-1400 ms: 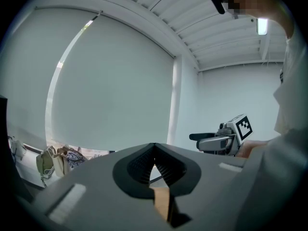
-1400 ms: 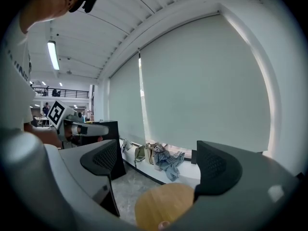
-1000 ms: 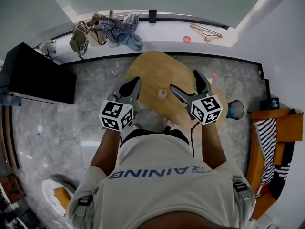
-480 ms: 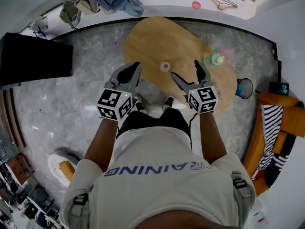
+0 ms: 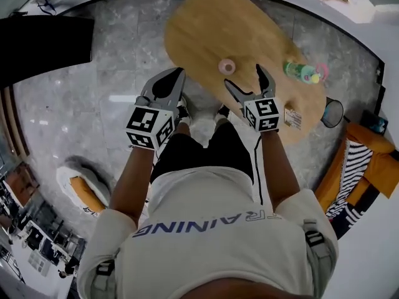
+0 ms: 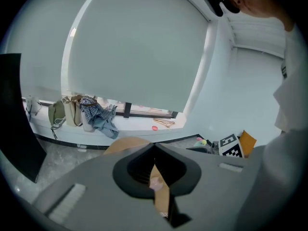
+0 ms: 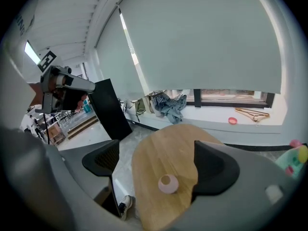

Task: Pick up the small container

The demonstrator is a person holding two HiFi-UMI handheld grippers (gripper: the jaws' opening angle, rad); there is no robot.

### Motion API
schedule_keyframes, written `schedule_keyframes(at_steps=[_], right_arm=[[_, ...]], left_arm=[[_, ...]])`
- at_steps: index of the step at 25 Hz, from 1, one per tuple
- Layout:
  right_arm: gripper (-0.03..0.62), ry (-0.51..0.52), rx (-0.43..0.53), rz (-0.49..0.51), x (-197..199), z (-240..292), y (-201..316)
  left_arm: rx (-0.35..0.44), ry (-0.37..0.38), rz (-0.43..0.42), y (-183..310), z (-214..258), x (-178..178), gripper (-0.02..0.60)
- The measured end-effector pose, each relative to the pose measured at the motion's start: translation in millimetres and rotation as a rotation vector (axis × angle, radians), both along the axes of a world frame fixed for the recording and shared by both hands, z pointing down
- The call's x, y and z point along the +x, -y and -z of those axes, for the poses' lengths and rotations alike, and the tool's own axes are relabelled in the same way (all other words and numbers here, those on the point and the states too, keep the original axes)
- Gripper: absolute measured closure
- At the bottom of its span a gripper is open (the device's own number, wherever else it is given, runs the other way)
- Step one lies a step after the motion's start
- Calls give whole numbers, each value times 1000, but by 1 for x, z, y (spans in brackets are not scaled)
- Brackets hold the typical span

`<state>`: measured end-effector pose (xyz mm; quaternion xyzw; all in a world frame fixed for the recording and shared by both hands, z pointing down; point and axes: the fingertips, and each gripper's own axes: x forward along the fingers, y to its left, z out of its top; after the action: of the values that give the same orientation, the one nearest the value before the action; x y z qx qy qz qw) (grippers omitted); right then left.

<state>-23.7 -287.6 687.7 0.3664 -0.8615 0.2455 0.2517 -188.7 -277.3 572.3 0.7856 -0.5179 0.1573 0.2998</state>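
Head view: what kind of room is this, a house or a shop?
Probably a room in a home, though I can't be sure. There's a light oval wooden table on a grey stone-tile floor, and a white window ledge holding a heap of clothes and a wooden coat hanger.

The small container (image 5: 226,66) is pale pink. The oval table (image 5: 206,17) shows light honey-coloured wood grain. The floor (image 5: 124,48) is grey marbled stone. The left gripper (image 5: 176,75) and right gripper (image 5: 243,76) are mid-grey with black inner faces and black-and-white square markers. The bottle (image 5: 303,73) is green with yellow and pink parts. The shirt (image 5: 212,242) is pale grey with dark blue lettering, and the shorts (image 5: 199,148) are black. An orange cushion (image 5: 371,164) lies beside a black-and-white striped cloth (image 5: 346,199).
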Motion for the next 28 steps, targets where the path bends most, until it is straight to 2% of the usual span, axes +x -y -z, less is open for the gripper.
schedule_keyframes(at_steps=[4,8,13,19,28], right_arm=[[92,9,-20,12,-15,-15,3],[85,-32,-59,21,-1,-20,-14],[83,-33,-35,20,6,-42,5],[75,-38,-36,46,-11,-97,8],[74,-65,-29,32,-23,-178,10]], left_arm=[[-6,-18,56,8,-19,-19,581],[-12,-47,99,8,-12,-23,581],[26,-50,65,28,-21,-7,581],[-11,-65,57,22,-73,-1,581],[-26,-30,64,21,-137,-12,581]])
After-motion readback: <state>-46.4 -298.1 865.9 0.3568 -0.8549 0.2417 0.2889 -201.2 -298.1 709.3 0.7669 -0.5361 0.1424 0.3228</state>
